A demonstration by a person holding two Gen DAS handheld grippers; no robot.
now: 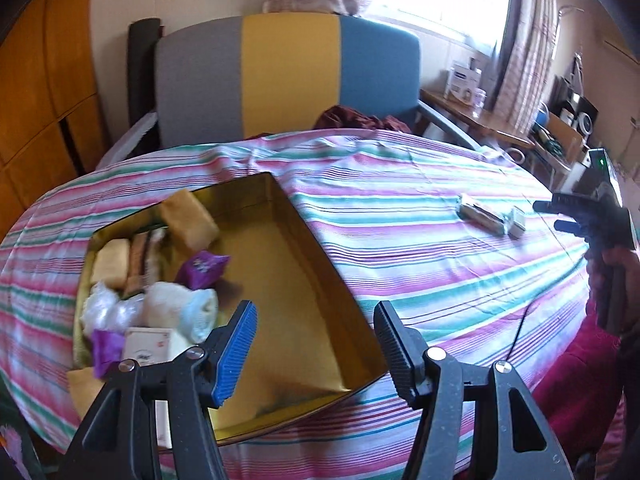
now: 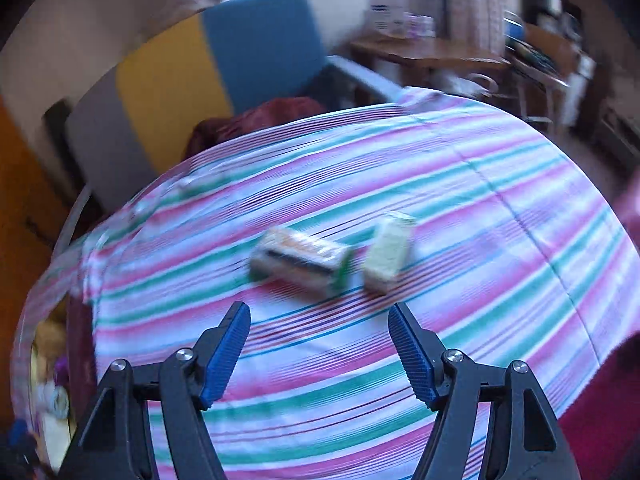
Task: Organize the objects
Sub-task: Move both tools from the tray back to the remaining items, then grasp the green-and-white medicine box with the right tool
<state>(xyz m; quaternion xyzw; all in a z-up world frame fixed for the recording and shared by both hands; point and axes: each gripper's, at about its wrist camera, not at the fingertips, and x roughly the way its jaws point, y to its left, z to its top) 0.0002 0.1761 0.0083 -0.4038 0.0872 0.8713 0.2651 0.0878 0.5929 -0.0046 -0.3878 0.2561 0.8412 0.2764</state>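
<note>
Right hand-held gripper (image 2: 318, 354): spread, nothing between its jaws.
Step advice: line up over one packet and close across its short sides.
Wrapped packet (image 2: 302, 266): on the striped worktop (image 2: 480, 240), just ahead, beside the pale packet (image 2: 388, 258).
Left hand-held gripper (image 1: 316, 346): spread, empty, over the gold tin (image 1: 288, 216).

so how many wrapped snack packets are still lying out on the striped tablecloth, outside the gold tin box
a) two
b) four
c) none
a: two wrapped packets lie side by side on the striped tablecloth, a longer wrapped packet and a shorter pale green one, both well clear of the gold tin box.
</note>
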